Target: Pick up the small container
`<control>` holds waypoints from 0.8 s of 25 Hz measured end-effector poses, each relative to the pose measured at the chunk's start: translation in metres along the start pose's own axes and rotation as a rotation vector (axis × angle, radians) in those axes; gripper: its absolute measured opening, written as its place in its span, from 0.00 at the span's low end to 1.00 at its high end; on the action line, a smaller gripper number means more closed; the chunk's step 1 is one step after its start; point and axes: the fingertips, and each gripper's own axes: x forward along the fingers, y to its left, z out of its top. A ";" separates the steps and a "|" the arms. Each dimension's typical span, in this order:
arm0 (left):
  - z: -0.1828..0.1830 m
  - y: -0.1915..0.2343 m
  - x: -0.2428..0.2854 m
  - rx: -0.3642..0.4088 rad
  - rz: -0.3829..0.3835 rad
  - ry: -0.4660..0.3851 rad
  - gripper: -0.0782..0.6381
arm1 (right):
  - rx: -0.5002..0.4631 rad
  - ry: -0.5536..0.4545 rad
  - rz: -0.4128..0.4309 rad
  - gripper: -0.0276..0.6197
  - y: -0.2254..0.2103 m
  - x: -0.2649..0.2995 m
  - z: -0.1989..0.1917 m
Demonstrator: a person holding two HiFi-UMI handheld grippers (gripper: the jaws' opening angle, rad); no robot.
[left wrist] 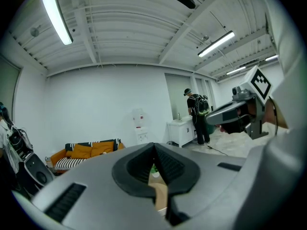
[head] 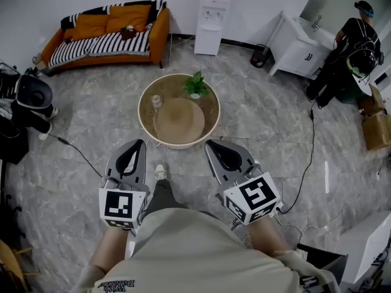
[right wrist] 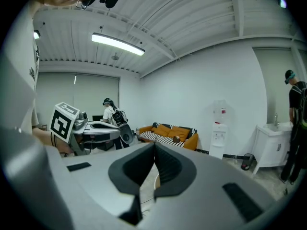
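Jaws pressed together, empty; left gripper point(head: 140, 143) and right gripper point(head: 211, 143) point side by side toward table point(head: 141, 116).

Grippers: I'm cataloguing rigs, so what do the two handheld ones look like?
Left gripper and right gripper match: smooth grey tapered shells with black teardrop insets. Each carries a white cube with black square markers. The wearer's top is beige.

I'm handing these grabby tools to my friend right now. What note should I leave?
Left tool: jaws shut, empty.
Right tool: jaws shut, empty.
The small container stands on the round table, left of the plant, ahead of both tools and untouched.
Done: nothing yet.
Left: move closer, open a tool, close it on the container, lift.
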 end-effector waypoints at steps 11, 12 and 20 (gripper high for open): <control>-0.009 0.079 0.069 -0.024 -0.003 0.012 0.12 | -0.014 0.049 0.006 0.04 -0.029 0.102 0.019; -0.008 0.089 0.077 -0.024 -0.002 0.008 0.12 | -0.012 0.054 0.005 0.04 -0.031 0.113 0.021; -0.001 0.176 0.146 -0.016 -0.033 0.012 0.12 | 0.004 0.084 -0.002 0.04 -0.050 0.216 0.048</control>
